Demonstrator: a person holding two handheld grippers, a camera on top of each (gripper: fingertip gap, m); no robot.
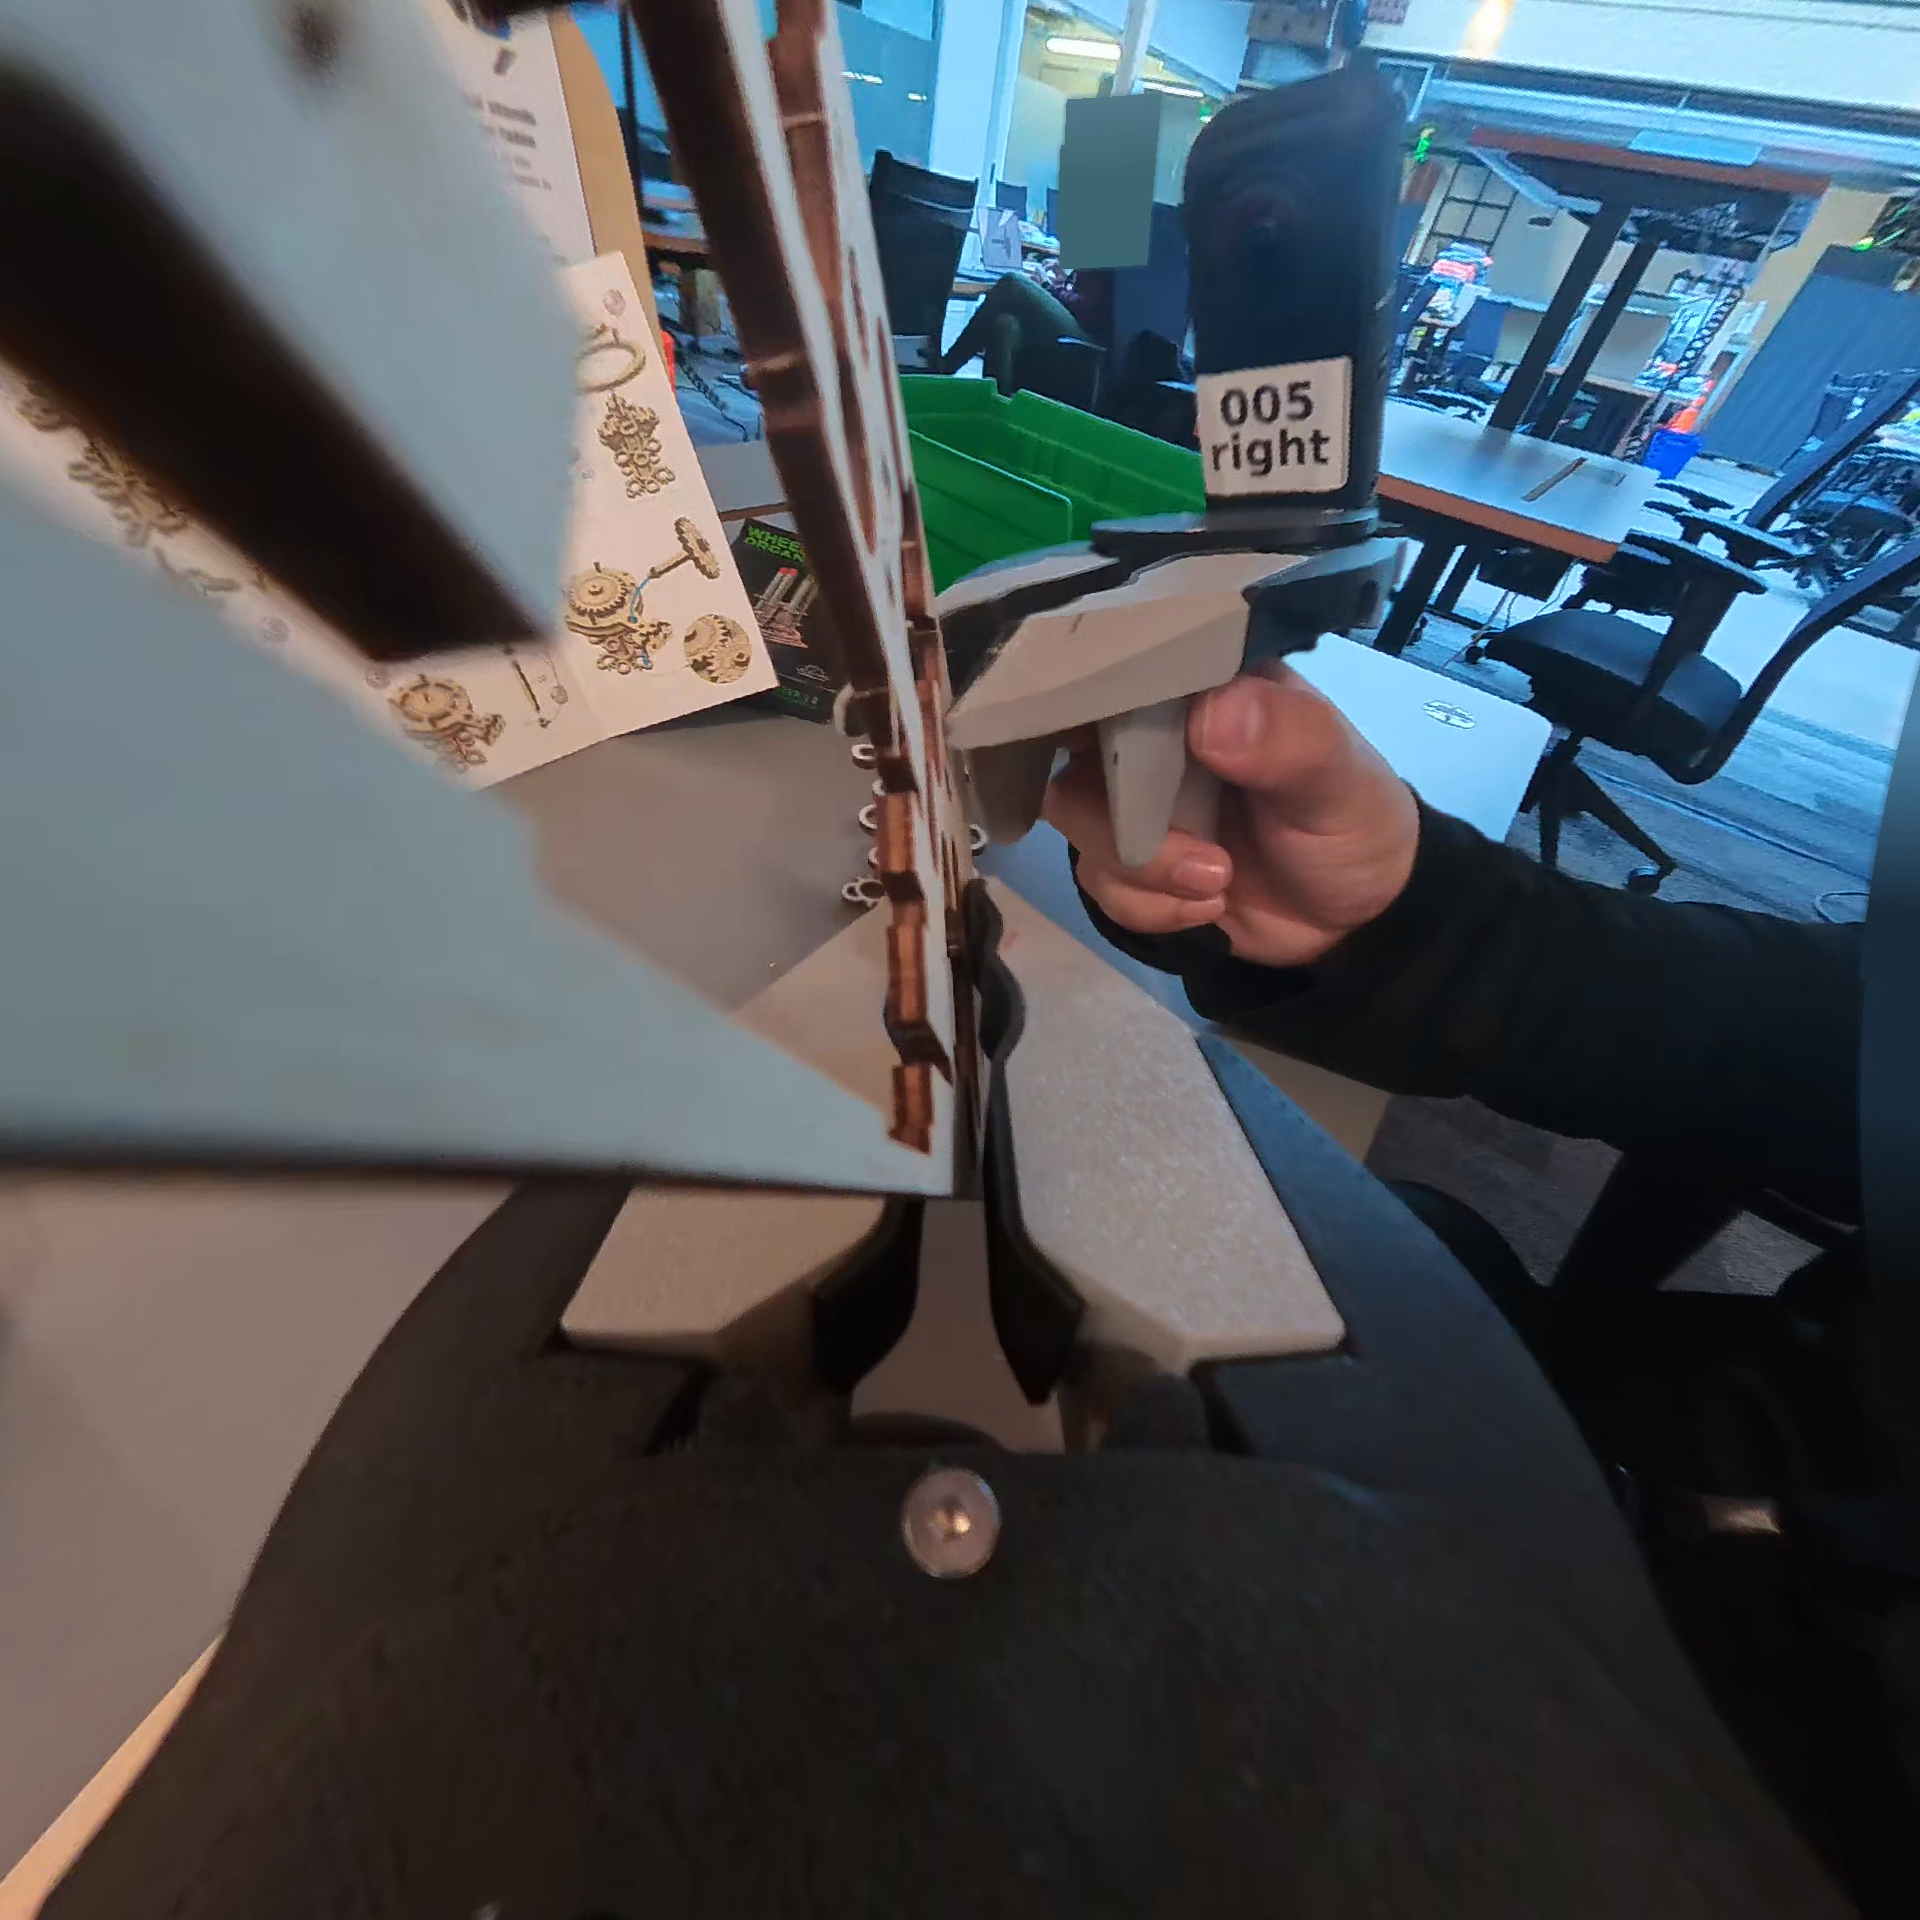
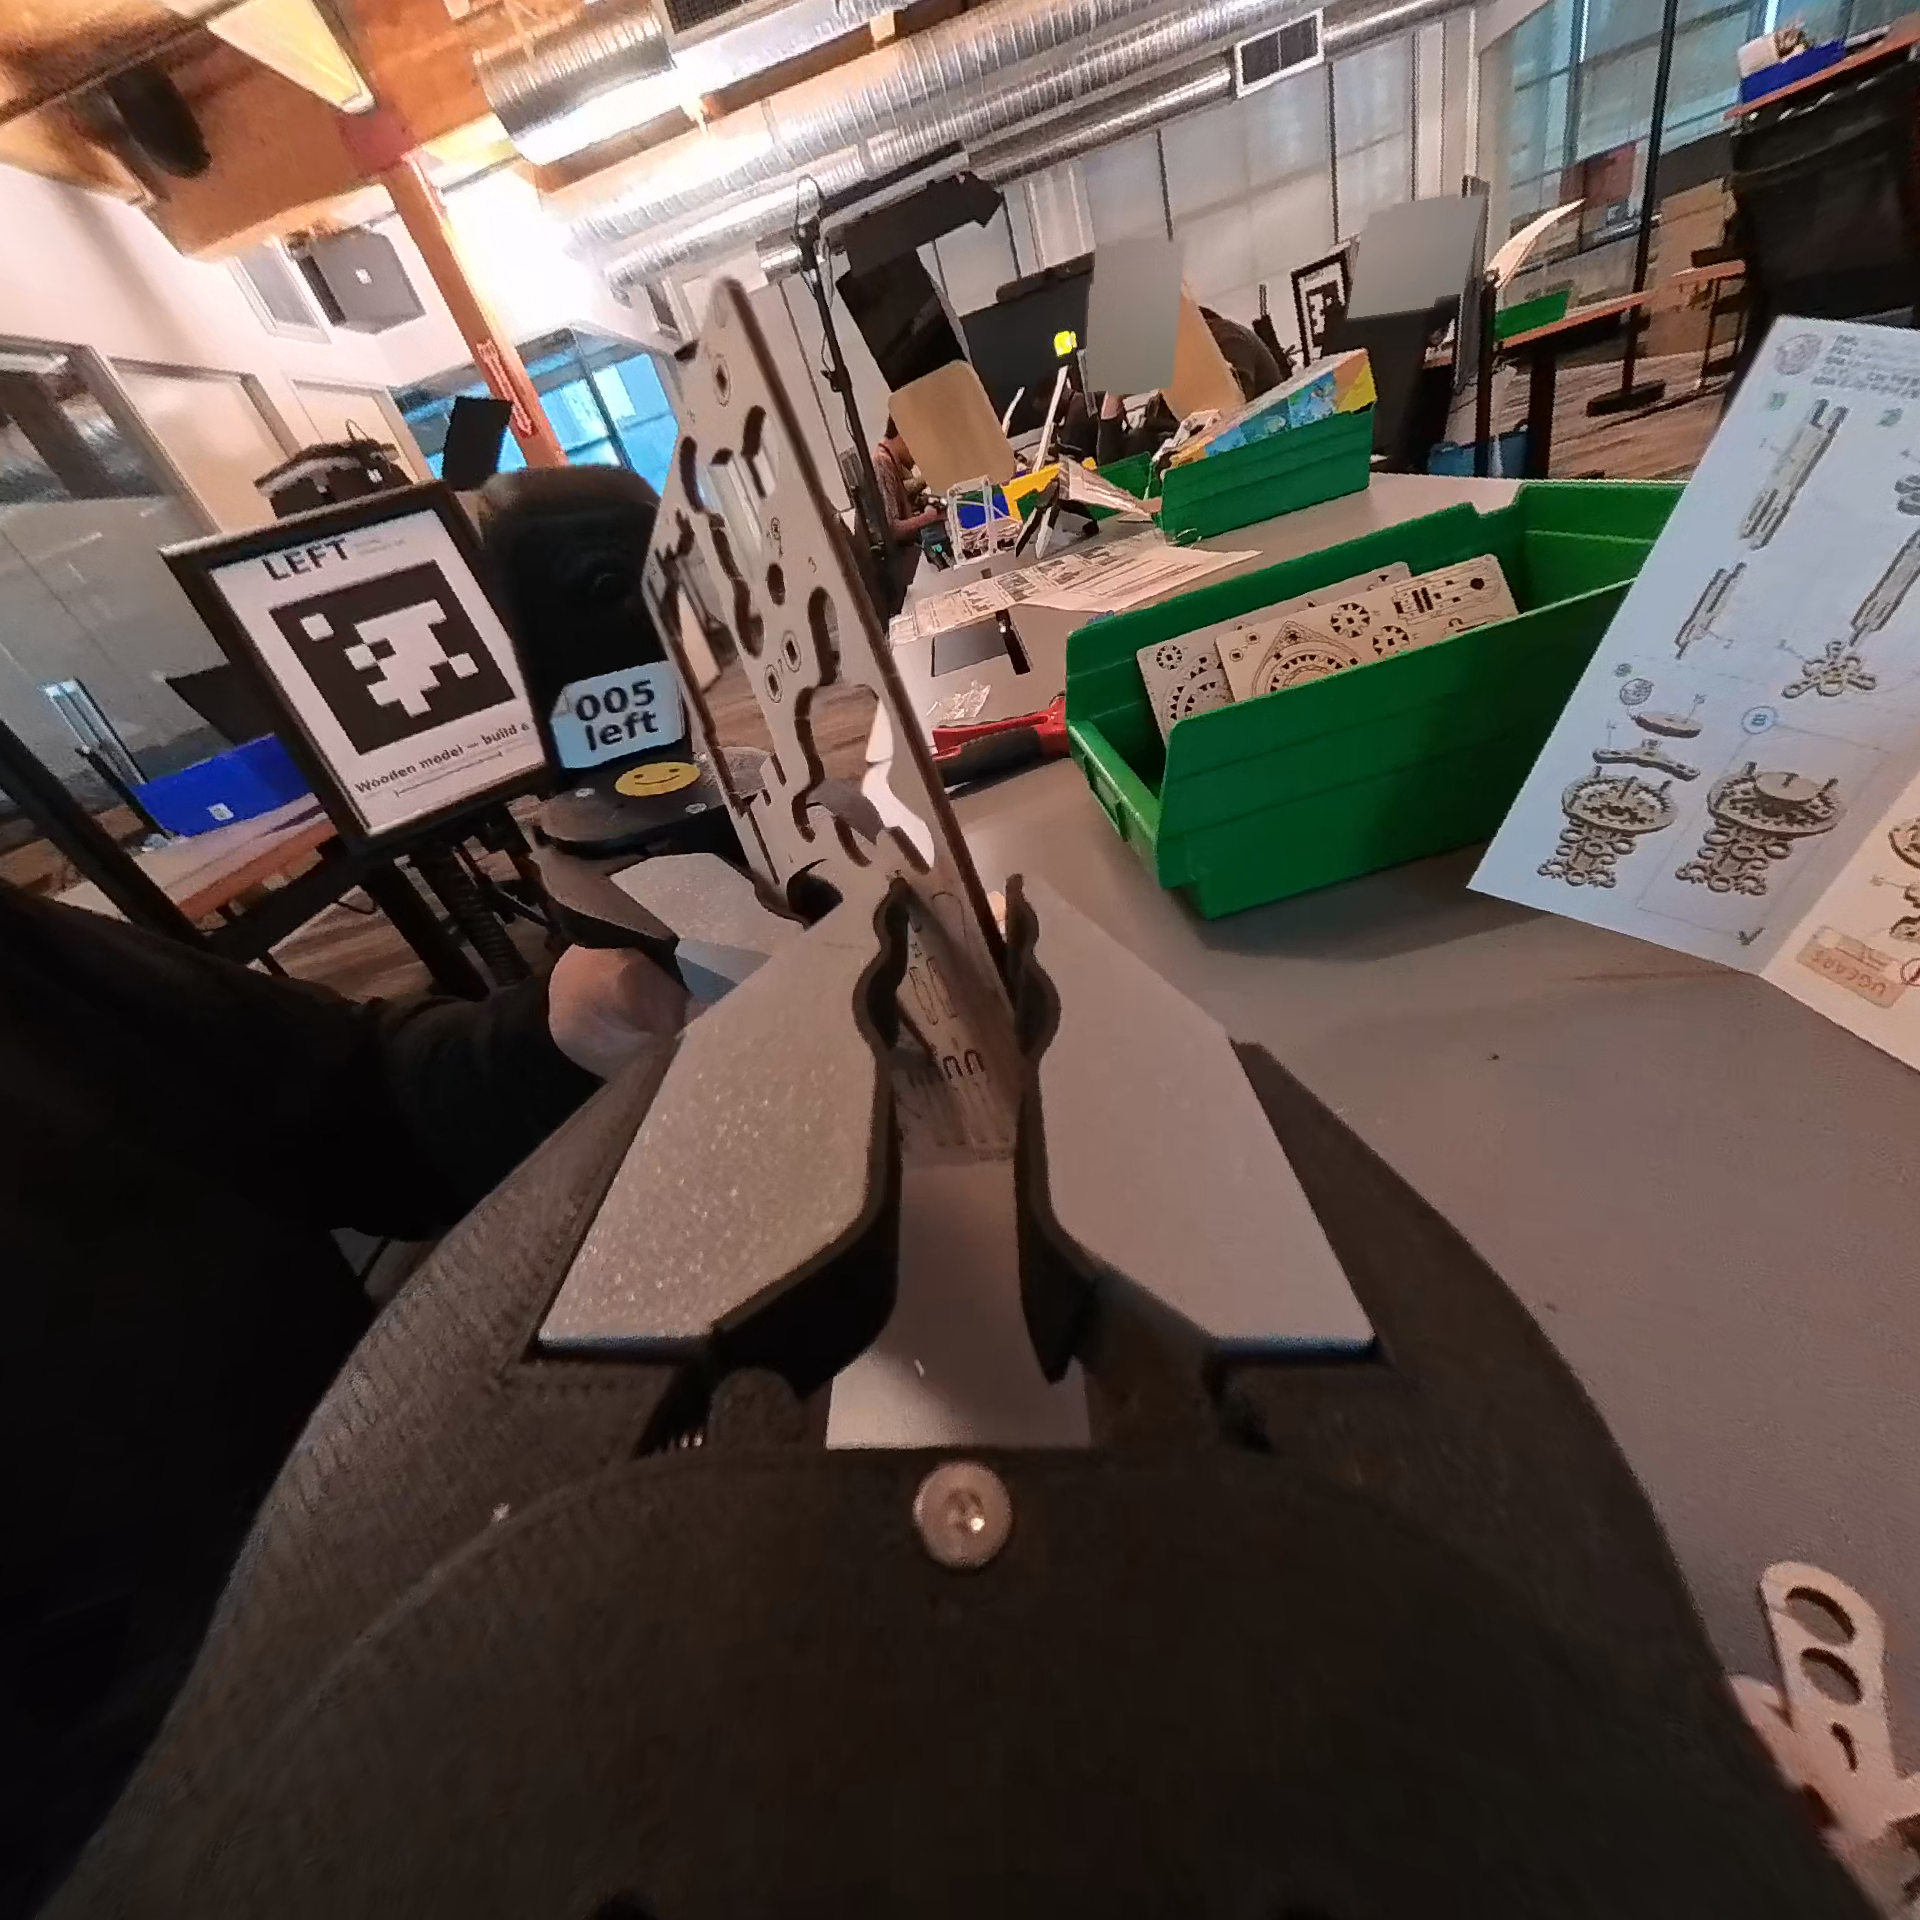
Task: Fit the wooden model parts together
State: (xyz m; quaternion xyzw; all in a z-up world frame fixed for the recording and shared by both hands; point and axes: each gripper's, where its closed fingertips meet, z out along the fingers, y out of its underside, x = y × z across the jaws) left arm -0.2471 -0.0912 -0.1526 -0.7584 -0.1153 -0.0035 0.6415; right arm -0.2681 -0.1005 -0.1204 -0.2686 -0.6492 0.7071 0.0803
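A thin laser-cut wooden sheet (image 2: 769, 582) with many cut-out holes stands upright above the grey table (image 2: 1455, 1143). In the left wrist view I see it edge-on, with burnt brown edges (image 1: 899, 935). My left gripper (image 1: 971, 935) is shut on the sheet's lower edge. My right gripper (image 2: 956, 935) is shut on the same sheet from the other side. In the left wrist view the right gripper (image 1: 951, 717) meets the sheet a little farther up, held by a hand. In the right wrist view the left gripper (image 2: 779, 894) shows behind the sheet.
A green bin (image 2: 1299, 790) holding more wooden sheets (image 2: 1330, 634) stands on the table to the right. An instruction leaflet (image 2: 1766, 675) is propped beside it. A loose wooden part (image 2: 1839, 1714) lies near the front right. Small wooden rings (image 1: 868, 831) lie on the table. A framed marker sign (image 2: 374, 665) stands to the left. The grippers are tip to tip, or close to it.
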